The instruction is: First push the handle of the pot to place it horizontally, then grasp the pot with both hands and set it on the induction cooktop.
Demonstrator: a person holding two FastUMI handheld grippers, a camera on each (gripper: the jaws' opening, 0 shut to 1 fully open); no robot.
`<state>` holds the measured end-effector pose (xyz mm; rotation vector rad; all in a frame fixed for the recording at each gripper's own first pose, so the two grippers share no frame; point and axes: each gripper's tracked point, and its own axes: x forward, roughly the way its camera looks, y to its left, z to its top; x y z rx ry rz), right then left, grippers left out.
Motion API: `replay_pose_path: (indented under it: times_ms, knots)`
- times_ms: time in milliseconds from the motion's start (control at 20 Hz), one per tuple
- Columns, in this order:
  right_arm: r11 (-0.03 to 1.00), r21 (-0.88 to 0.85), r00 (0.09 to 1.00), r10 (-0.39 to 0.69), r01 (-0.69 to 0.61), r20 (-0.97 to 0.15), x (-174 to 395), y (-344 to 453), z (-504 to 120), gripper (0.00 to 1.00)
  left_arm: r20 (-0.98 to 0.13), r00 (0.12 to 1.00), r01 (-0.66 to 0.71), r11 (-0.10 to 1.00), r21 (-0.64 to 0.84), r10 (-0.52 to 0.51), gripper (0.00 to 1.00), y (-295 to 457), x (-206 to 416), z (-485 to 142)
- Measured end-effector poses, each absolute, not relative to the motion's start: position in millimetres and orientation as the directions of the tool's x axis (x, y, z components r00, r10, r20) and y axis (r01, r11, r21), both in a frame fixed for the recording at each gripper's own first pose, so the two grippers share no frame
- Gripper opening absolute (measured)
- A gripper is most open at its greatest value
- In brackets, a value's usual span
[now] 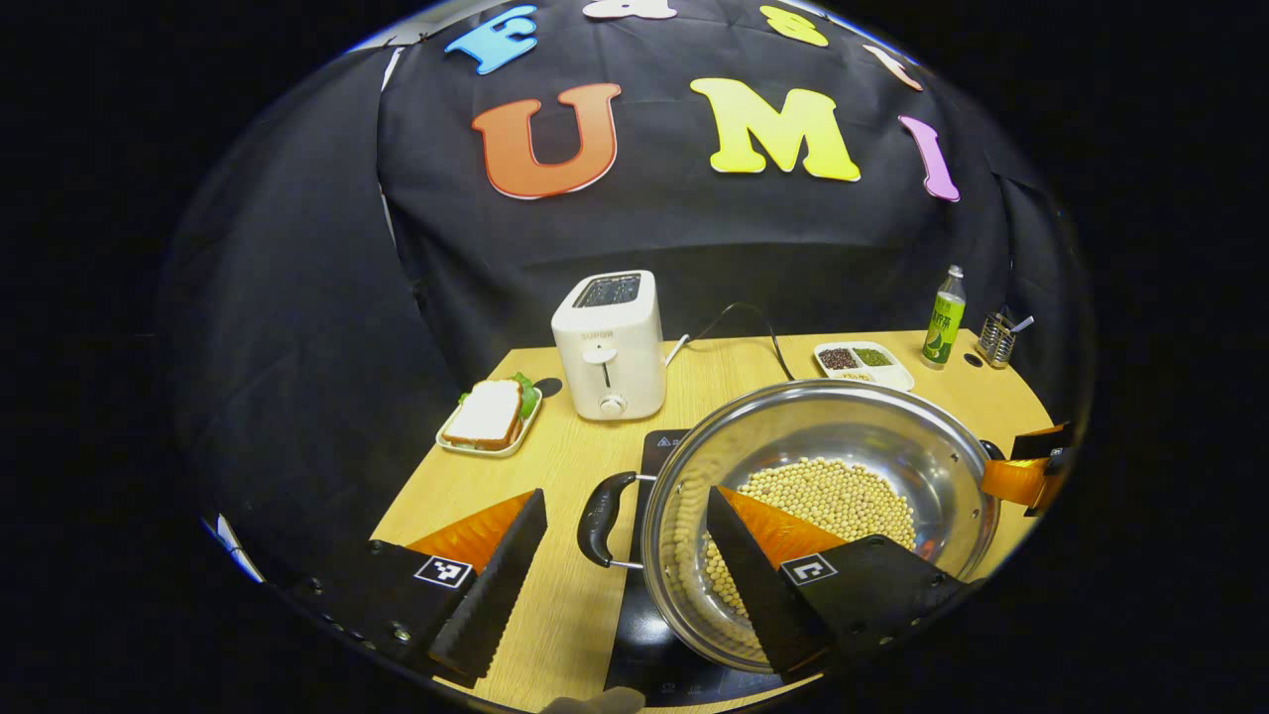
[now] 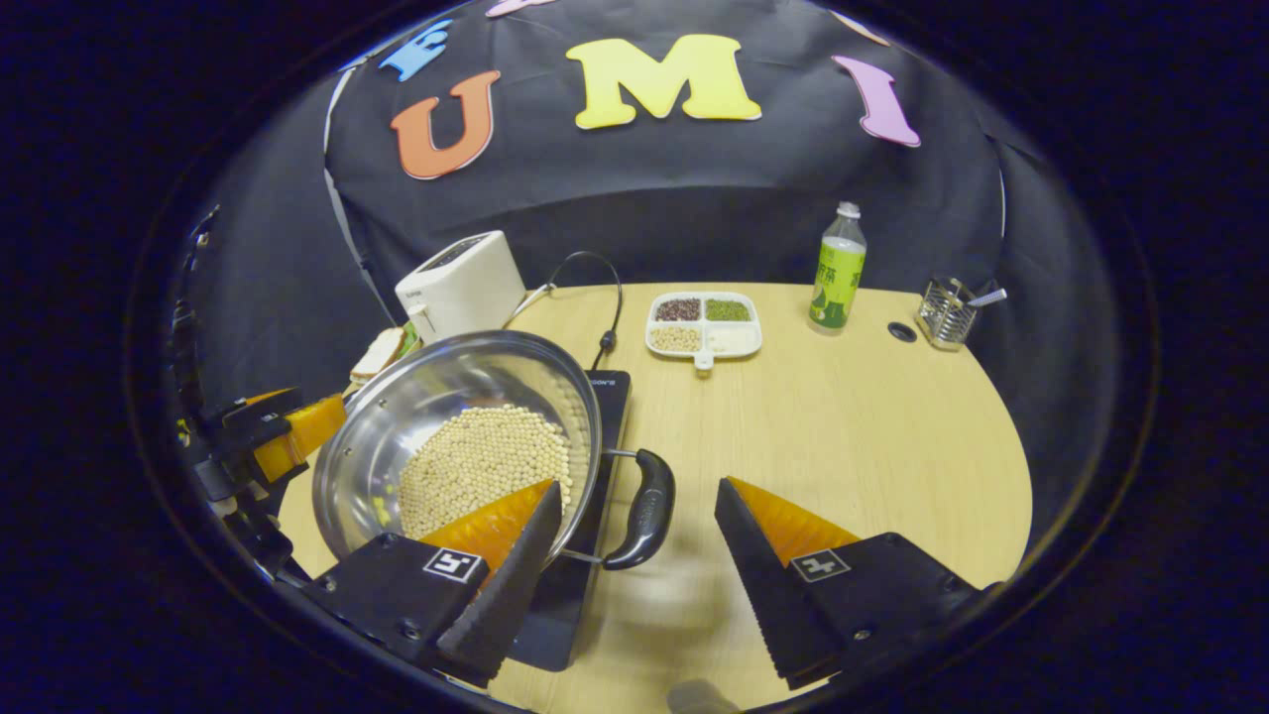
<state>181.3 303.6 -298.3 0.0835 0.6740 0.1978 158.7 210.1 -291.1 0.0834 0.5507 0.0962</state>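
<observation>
A steel pot point(image 1: 843, 416) holding soybeans point(image 1: 843, 496) sits over the black induction cooktop point(image 1: 644, 635). Its black left handle point(image 1: 603, 518) lies between the fingers of my left gripper point(image 1: 627, 493), which is open; one finger hangs over the pot's inside. In the right gripper view the pot point(image 2: 446, 382) is at the left on the cooktop point(image 2: 555, 615). Its black right handle point(image 2: 646, 508) lies between the spread fingers of my right gripper point(image 2: 638, 486), open and not touching it. The other gripper shows at the pot's far side in each view point(image 1: 1031, 466) point(image 2: 278, 436).
A white toaster point(image 1: 610, 342) and a plate with a sandwich point(image 1: 491, 416) stand at the back left. A divided dish of grains point(image 2: 704, 322), a green bottle point(image 2: 838, 268) and a wire holder point(image 2: 947, 312) line the back. Bare wooden table point(image 2: 872, 446) lies right of the pot.
</observation>
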Motion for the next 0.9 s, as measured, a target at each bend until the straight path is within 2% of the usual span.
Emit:
replay_pose_path:
  times_ms: [250,550,900]
  knots:
    - [0.979,0.11,0.838,0.202,-0.169,-0.508,163,266,-240,0.97,-0.413,0.906,-0.067,0.995,0.072,0.091,0.97,177,138,-229]
    - [0.985,0.059,0.931,0.174,-0.164,-0.32,135,196,-145,0.97,-0.271,0.959,-0.057,0.995,0.085,0.079,0.97,108,94,-145]
    - [0.987,0.064,0.972,0.159,-0.15,-0.173,84,105,-70,0.97,-0.134,0.991,-0.019,0.999,0.049,0.026,0.96,7,46,-60]
